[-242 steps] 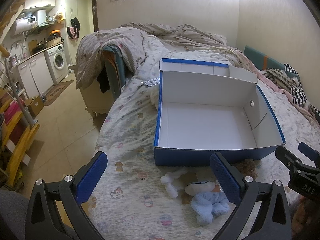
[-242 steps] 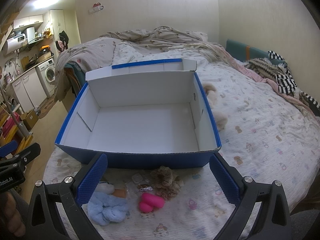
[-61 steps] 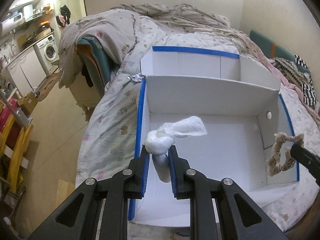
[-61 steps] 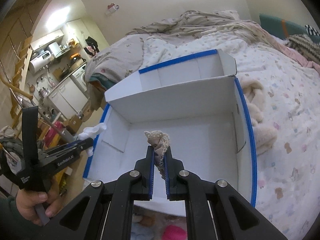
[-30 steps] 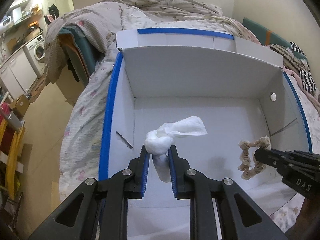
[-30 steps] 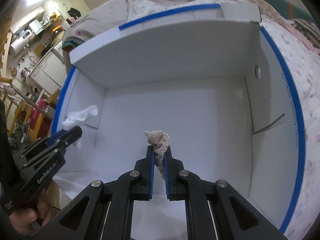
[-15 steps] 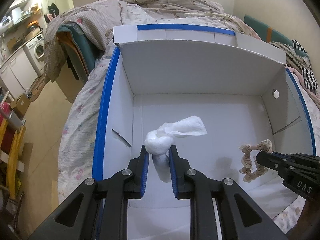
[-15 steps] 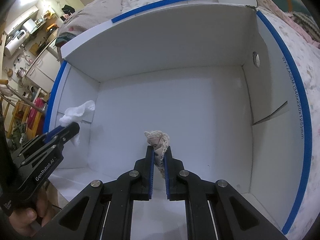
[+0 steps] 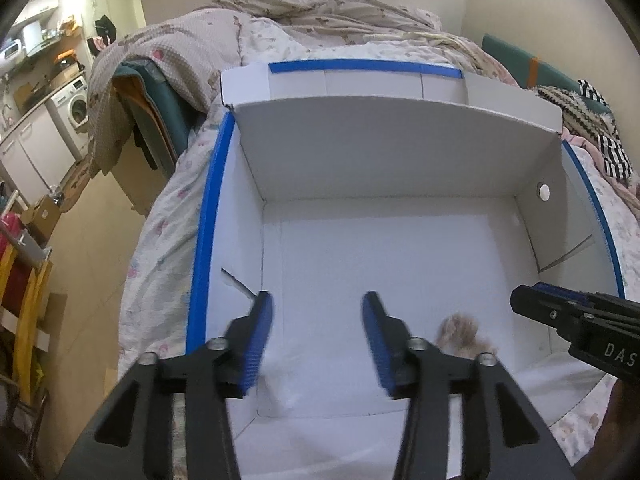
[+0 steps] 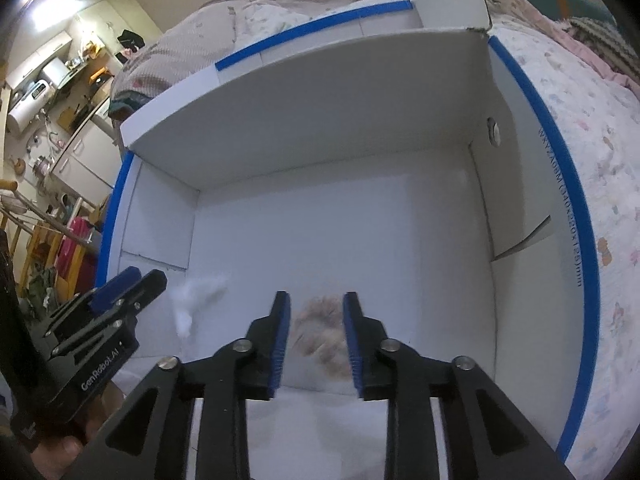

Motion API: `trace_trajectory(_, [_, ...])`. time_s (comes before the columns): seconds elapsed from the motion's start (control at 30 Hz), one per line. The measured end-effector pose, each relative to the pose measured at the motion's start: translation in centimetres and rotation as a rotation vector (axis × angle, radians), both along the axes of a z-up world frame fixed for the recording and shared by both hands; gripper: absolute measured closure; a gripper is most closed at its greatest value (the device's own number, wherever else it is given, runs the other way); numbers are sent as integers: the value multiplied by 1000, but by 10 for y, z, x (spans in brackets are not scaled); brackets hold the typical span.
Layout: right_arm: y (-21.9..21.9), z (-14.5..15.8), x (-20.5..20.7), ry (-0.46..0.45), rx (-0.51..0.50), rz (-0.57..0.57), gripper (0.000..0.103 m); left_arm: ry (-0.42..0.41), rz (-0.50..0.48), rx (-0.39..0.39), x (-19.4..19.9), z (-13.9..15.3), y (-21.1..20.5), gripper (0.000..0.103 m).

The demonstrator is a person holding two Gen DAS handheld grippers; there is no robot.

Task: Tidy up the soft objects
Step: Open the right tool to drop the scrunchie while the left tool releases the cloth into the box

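A white cardboard box with blue edges (image 9: 208, 216) (image 10: 560, 184) lies open on the bed. My left gripper (image 9: 316, 340) is open over the box's near left part; a blurred white soft toy (image 10: 196, 296) (image 9: 280, 392) drops below it. My right gripper (image 10: 314, 336) is open over the near middle; a blurred beige scrunchie (image 10: 324, 332) (image 9: 460, 330) falls between its fingers. Each gripper also shows in the other's view, the right (image 9: 560, 312) and the left (image 10: 124, 284).
The box's raised lid (image 9: 392, 148) stands at the far side. Rumpled bedding (image 9: 320, 12) lies beyond it. A bedside cabinet (image 9: 140, 128) and a kitchen area with a washing machine (image 9: 74, 104) are to the left. Striped and knitted cloth (image 9: 592, 120) lies far right.
Both grippers have opened. The white toy has left my left gripper and the scrunchie my right gripper; both now drop, blurred, inside the box.
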State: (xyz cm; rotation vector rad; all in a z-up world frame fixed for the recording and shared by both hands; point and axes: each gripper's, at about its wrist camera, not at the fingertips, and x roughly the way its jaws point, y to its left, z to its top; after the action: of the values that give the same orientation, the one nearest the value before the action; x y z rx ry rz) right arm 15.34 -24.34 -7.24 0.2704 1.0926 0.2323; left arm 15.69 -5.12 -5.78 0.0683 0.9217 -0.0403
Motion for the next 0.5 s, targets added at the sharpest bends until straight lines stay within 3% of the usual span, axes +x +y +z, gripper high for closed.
trace_trajectory(0.07, [-1, 2, 0, -10, -6, -6, 32, -5, 2, 1, 0, 2, 0, 46])
trace_trajectory(0.2, [-5, 8, 0, -41, 12, -26, 22, -19, 22, -11, -2, 8, 3, 40])
trace_trajectory(0.27, [-6, 9, 1, -38, 15, -30, 0, -24, 31, -18, -3, 10, 4, 37])
trace_trajectory(0.5, [-12, 20, -4, -104, 23, -62, 0, -34, 49, -3, -7, 14, 3, 35])
